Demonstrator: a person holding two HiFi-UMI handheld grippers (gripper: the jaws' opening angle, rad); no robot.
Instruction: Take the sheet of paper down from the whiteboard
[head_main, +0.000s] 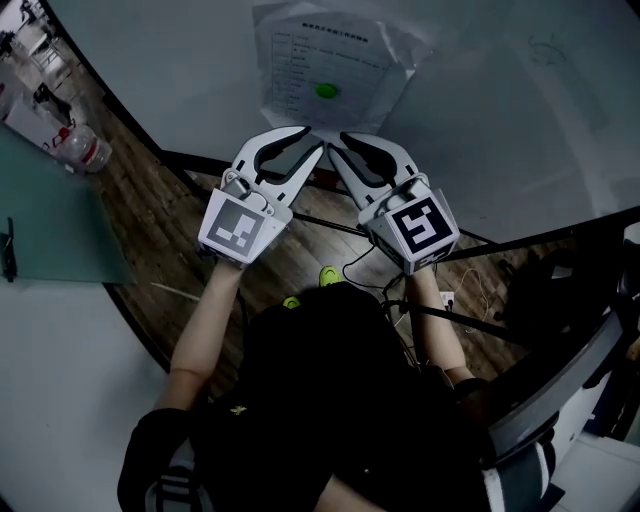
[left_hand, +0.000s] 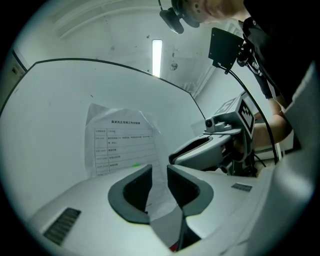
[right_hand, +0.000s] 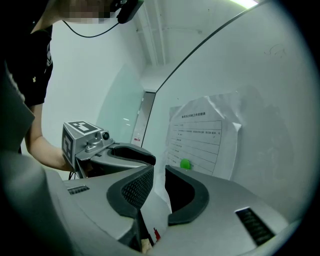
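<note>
A printed sheet of paper (head_main: 330, 65) hangs on the whiteboard (head_main: 480, 120), pinned by a green magnet (head_main: 326, 91); its edges look creased. Both grippers point at the sheet's lower edge, side by side. My left gripper (head_main: 308, 137) is open, and in the left gripper view (left_hand: 159, 172) the paper's (left_hand: 120, 140) bottom corner shows in the gap between the pads, which do not press on it. My right gripper (head_main: 346, 139) is open too. In the right gripper view (right_hand: 159, 172) the sheet (right_hand: 200, 140) and the magnet (right_hand: 185, 164) lie just beyond the jaws.
The whiteboard's dark frame and stand bars (head_main: 330, 225) run under the grippers over a wooden floor with cables. A plastic bottle (head_main: 85, 148) and a green panel (head_main: 50, 220) are at the left. A dark chair (head_main: 560, 400) stands at the right.
</note>
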